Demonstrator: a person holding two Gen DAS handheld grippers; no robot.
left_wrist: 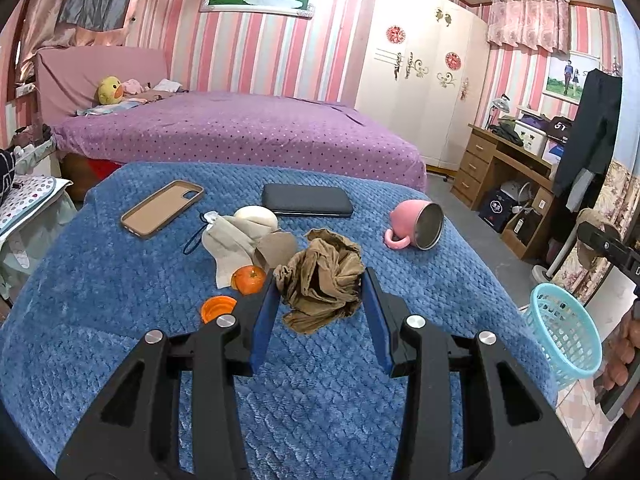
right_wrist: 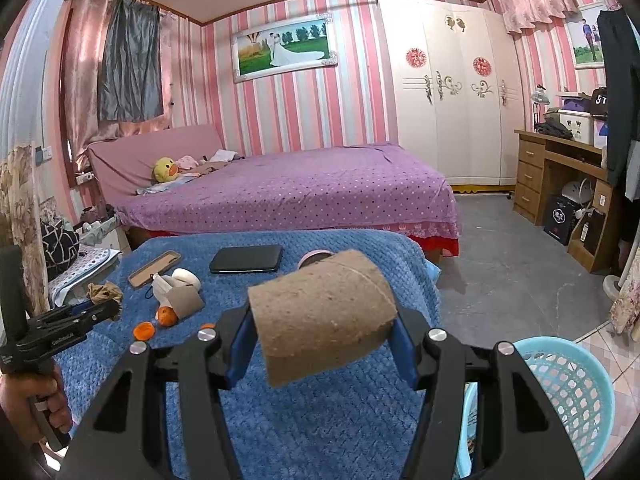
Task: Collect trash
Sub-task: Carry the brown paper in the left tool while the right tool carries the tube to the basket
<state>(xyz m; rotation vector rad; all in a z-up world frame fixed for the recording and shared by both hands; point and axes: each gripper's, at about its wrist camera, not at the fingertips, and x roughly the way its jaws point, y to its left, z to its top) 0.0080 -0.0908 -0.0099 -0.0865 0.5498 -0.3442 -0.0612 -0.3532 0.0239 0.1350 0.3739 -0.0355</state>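
pink cup mostly hidden behind cardboard tube. right gripper fingers clamp tube above blue tabletop, beside basket. left gripper fingers half-open, flanking crumpled brown paper; contact unclear.

The only marking I can read is "5T" in white on the black bag on the wooden bench by the wardrobe. White printing on my left tool's black body and the black box under that bench is too small to read.

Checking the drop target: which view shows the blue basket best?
The right wrist view: the blue basket sits close, with its rim and inside visible, partly behind the right gripper. The left wrist view shows it smaller, near the edge.
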